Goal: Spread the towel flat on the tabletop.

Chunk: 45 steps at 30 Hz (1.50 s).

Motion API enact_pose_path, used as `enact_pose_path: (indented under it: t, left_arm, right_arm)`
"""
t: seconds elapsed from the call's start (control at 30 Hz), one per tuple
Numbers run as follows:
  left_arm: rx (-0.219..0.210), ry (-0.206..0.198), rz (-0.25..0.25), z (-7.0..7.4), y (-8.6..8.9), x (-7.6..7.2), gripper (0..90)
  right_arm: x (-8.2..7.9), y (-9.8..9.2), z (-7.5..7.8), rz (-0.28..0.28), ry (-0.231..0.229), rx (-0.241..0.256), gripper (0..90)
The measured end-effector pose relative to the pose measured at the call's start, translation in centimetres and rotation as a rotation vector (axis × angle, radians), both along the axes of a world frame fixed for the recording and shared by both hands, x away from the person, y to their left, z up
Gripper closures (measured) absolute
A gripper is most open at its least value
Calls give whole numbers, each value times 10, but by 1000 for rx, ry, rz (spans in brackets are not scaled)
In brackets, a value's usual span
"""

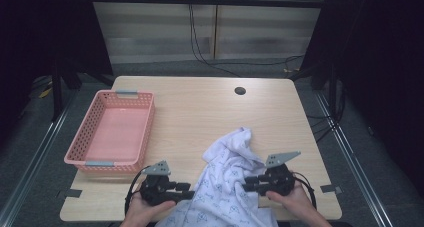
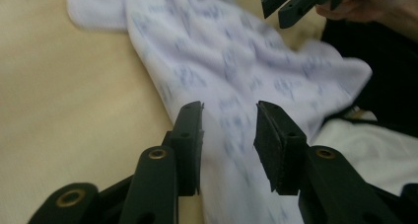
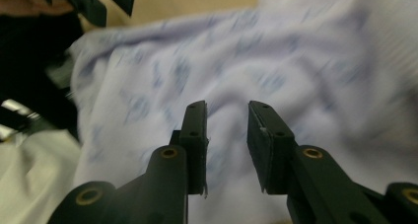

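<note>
So, standing next to the table here, the thing to watch is how the white printed cloth (image 1: 227, 179) sits between the two grippers. It's bunched into a long crumpled strip that runs from the near edge of the table (image 1: 200, 102), where it spills over toward the person, up and away to a rumpled tip around the middle of the tabletop, leaning a bit to the right. The left gripper (image 1: 186, 190) is at the cloth's left edge, pointing right across it, and the right gripper (image 1: 248, 183) is at the opposite edge, pointing left, so they face each other across the short width of the strip, not along its length. In the left gripper view the jaws stand apart with the fabric (image 2: 231, 86) lying right behind the gap, nothing pinched yet; same story in the right gripper view, jaws parted over the cloth (image 3: 256, 71), no fold caught between them. Both look about equally close, though I'd say the right one is already over the fabric, while the left one is just at the hem. My guess is the next move is a grab on each side edge to spread it out or fold it. The pink basket (image 1: 134, 133) sits empty at the far left, well apart from the cloth.
</note>
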State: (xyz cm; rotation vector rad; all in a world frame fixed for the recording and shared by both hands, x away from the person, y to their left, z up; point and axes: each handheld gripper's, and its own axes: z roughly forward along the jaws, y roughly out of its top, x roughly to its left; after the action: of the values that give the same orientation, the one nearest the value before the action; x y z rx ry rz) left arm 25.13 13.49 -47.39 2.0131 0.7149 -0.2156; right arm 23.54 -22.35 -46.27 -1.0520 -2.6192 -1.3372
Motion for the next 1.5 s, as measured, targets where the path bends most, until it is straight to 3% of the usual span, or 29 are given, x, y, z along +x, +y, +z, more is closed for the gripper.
enact_pose_path:
  t: [0.03,0.1,0.2,0.23,0.27,0.37,0.4,0.47,0.57,0.6,0.63,0.7,0.73,0.8,0.83,0.87,0.93,0.97,1.0,1.07,1.13,1.17,1.2,1.3,1.37,1.4,1.43,1.5]
  left_arm:
    - [0,0,0,0,0,0,647]
    - [11,16,1,-9,-22,18,666]
    - [93,20,-10,-24,-39,25,666]
    - [93,20,-10,-24,-39,25,665]
    - [104,19,-25,-27,-42,23,666]
    - [134,-8,-45,-26,-42,17,725]
    - [133,-13,-49,-28,-39,12,740]
    - [137,-5,-55,-27,-36,8,766]
    - [153,6,-62,-26,-35,4,766]
    - [173,-6,-81,-24,-35,-2,766]
    - [172,-8,-82,-24,-34,-5,769]
    - [170,3,-86,-24,-32,-8,774]
    - [156,34,-83,-25,-27,-13,777]
    - [161,32,-87,-24,-24,-18,780]
    - [161,32,-87,-24,-24,-18,780]
    - [164,27,-94,-23,-24,-21,780]
    - [167,31,-96,-23,-21,-26,779]
    - [167,31,-96,-23,-21,-26,780]
    - [160,44,-98,-23,-20,-26,780]
    - [160,50,-95,-23,-19,-26,779]
    - [166,56,-102,-22,-18,-25,772]
    - [166,56,-102,-22,-18,-25,762]
    - [156,60,-101,-21,-18,-23,738]
    - [155,43,-83,-17,-19,-19,686]
    - [134,31,-58,-12,-20,-11,683]
    - [121,-4,-26,-7,-22,0,684]
    - [121,-4,-26,-7,-22,0,689]
    - [94,-4,29,-7,-23,25,711]
  right_arm:
    - [0,0,0,0,0,0,696]
    - [28,8,16,-44,-54,10,704]
    - [60,24,22,-75,-88,-18,616]
    - [60,24,22,-75,-88,-18,616]
    - [81,33,18,-109,-113,-46,574]
    - [93,40,10,-126,-110,-90,540]
    - [100,43,-3,-140,-92,-142,538]
    - [100,43,-13,-152,-100,-214,549]
    - [95,39,-19,-150,-108,-223,617]
    - [87,36,-17,-136,-133,-244,762]
    - [84,33,-14,-144,-131,-228,796]
    - [82,21,-6,-178,-117,-138,829]
    - [81,14,-2,-204,-130,-130,832]
    - [79,-3,6,-248,-121,-73,829]
    - [79,-3,6,-248,-121,-73,829]
    - [76,-25,11,-292,-116,-18,825]
    - [71,-46,11,-342,-119,-28,814]
    - [71,-46,11,-342,-119,-28,814]
    - [66,-66,4,-394,-95,-48,796]
    - [60,-83,-6,-447,-80,-99,786]
    - [54,-99,-17,-490,-51,-125,717]
    - [54,-99,-17,-490,-51,-125,717]
    - [48,-113,-23,-516,-35,-140,711]
    - [44,-123,-23,-547,-56,-174,661]
    - [44,-126,-21,-564,-54,-165,644]
    - [48,-129,-18,-549,-81,-144,645]
    - [48,-129,-18,-549,-81,-144,645]
    - [57,-125,-15,-510,-85,-101,684]
